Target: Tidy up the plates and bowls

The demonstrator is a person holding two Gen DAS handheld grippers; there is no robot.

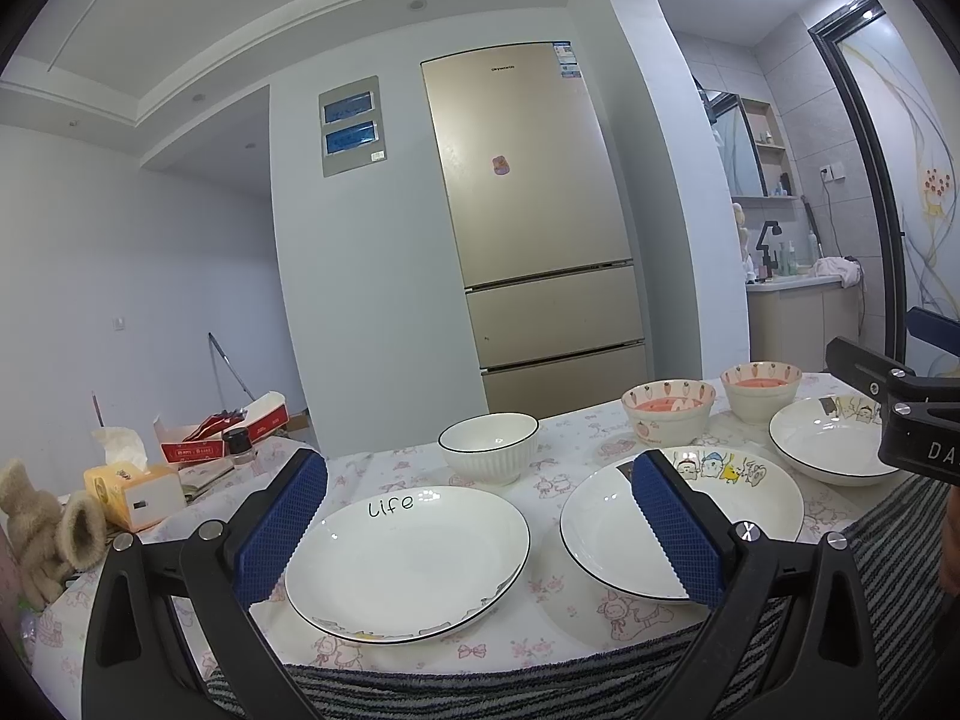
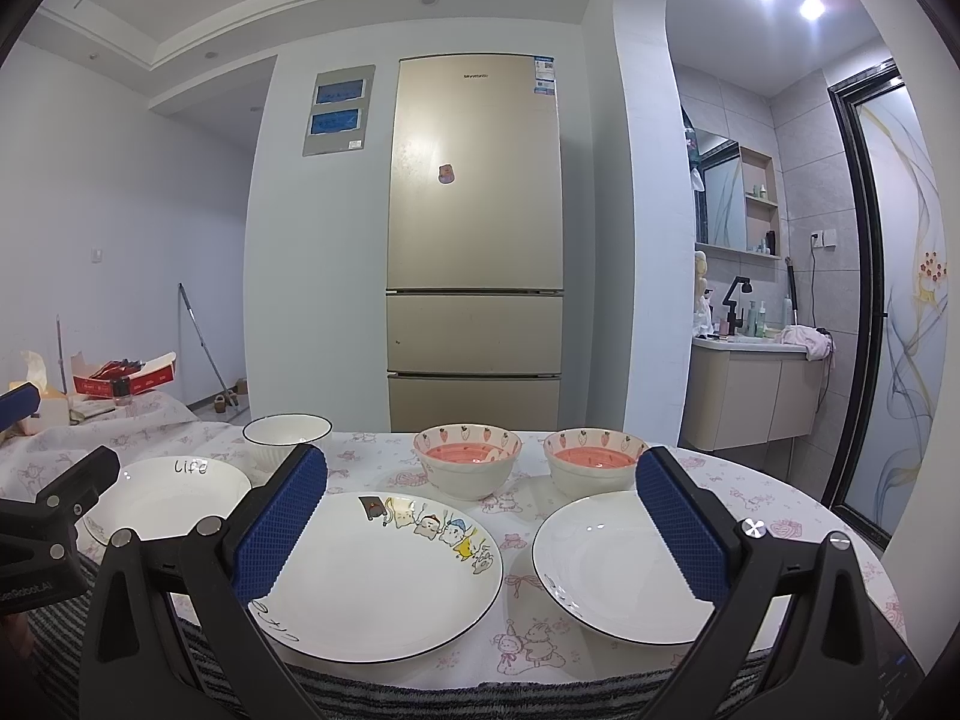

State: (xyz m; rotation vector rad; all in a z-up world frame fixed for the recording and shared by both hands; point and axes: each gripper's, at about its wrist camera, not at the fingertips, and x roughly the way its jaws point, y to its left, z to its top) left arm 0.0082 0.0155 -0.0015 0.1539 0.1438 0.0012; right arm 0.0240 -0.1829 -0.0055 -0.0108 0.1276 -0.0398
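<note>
Nothing stacked yet: both tools, left tool [image 1: 480, 531] and right tool [image 2: 480, 531], hover spread and empty over three plates [image 2: 384, 576] and three bowls [image 2: 467, 468] spread singly across the surface [image 2: 372, 456]; next, likely pinch one plate's rim.

Right gripper [image 2: 480, 531] is hanging just above the near edge of the surface [image 2: 372, 456], jaws spread wide with nothing between them. Under it there's a cartoon plate [image 2: 384, 576], with a plain black-rimmed plate [image 2: 612, 570] to its right and a "Life" plate [image 2: 162, 495] off to the left. Behind those sit two strawberry bowls [image 2: 467, 461] [image 2: 594, 461] with pink insides, and a white ribbed bowl [image 2: 287, 435] further left. The left gripper [image 2: 45, 525] pokes in at the left edge.
</note>
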